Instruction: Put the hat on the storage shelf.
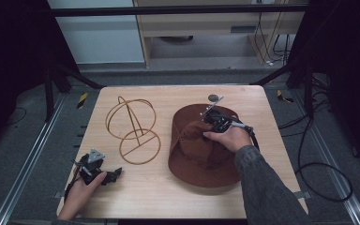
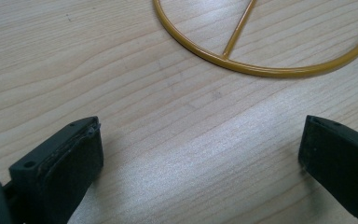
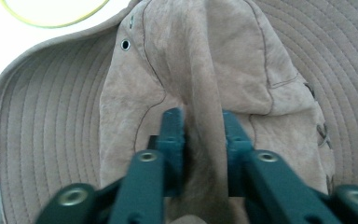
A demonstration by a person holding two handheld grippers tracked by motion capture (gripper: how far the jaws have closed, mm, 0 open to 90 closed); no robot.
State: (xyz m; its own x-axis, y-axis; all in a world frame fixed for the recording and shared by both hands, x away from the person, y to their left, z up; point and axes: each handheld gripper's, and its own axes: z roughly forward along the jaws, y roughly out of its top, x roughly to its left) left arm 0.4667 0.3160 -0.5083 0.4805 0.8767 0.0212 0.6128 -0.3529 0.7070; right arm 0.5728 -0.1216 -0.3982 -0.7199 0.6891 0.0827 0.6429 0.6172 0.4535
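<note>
A brown wide-brimmed hat (image 1: 201, 159) lies on the right half of the wooden table (image 1: 159, 192). My right gripper (image 1: 209, 123) is down on its crown, jaws shut on a raised fold of the crown fabric (image 3: 205, 116). A gold wire hat stand (image 1: 133, 126) rises left of the hat, and its round base ring (image 2: 265, 70) shows in the left gripper view. My left gripper (image 1: 115, 174) rests near the table's front left, in front of the stand's base, and its black pads (image 2: 74, 154) stand wide apart over bare wood.
A small dark round disc (image 1: 213, 98) lies at the table's back edge behind the hat. Black frame legs (image 1: 51, 89) and cables (image 1: 318, 159) surround the table on the grey floor.
</note>
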